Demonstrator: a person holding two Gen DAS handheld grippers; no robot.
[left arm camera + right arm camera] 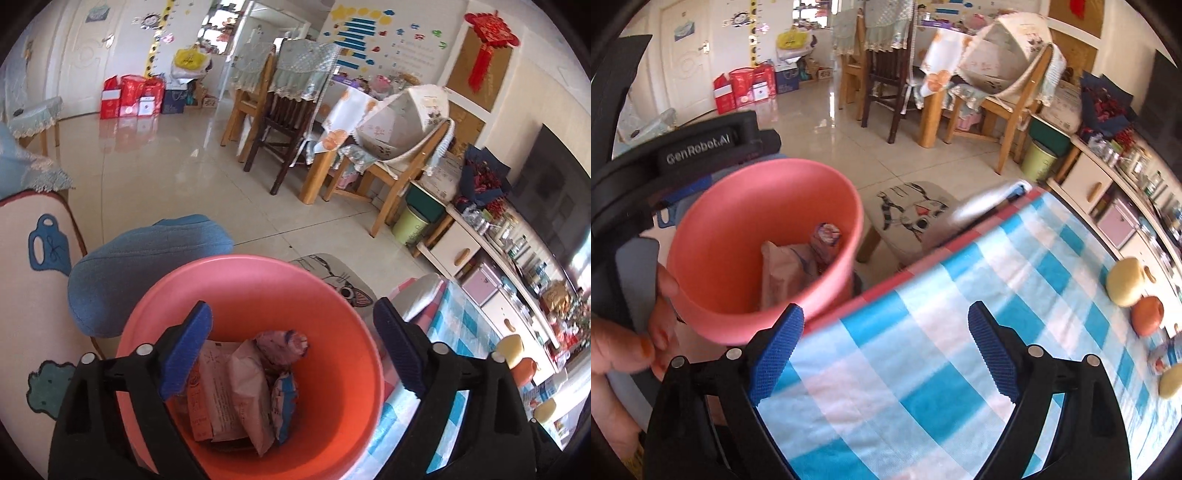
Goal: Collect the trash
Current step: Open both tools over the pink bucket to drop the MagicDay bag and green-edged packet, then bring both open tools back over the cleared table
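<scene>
Where the trash has ended up, we can see plainly: several crumpled snack wrappers (236, 391) lie at the bottom of a pink bin (258, 280), which sits just off the edge of the surface (960, 332) covered in a blue and white checked cloth. Our left claw (291, 354) hangs directly over the bin's mouth, its blue fingertips (186, 350) spread wide with nothing between them; the wrappers lie below, apart from the pads. Our right claw (886, 350) hovers over the checked cloth beside the bin, likewise spread wide and empty. From the right wrist view we see a person's hand (624, 350) near the bin's lower rim, with the black body of the other gripper behind it. Toward the far right edge of the surface sit a pale yellow fruit (1124, 282) and an orange one (1147, 315), touching each other. Beyond the bin we make out a stool with a cartoon cat cushion (916, 214), then wooden chairs (284, 122) around a dining table and red gift bags (133, 96) against the far wall.
</scene>
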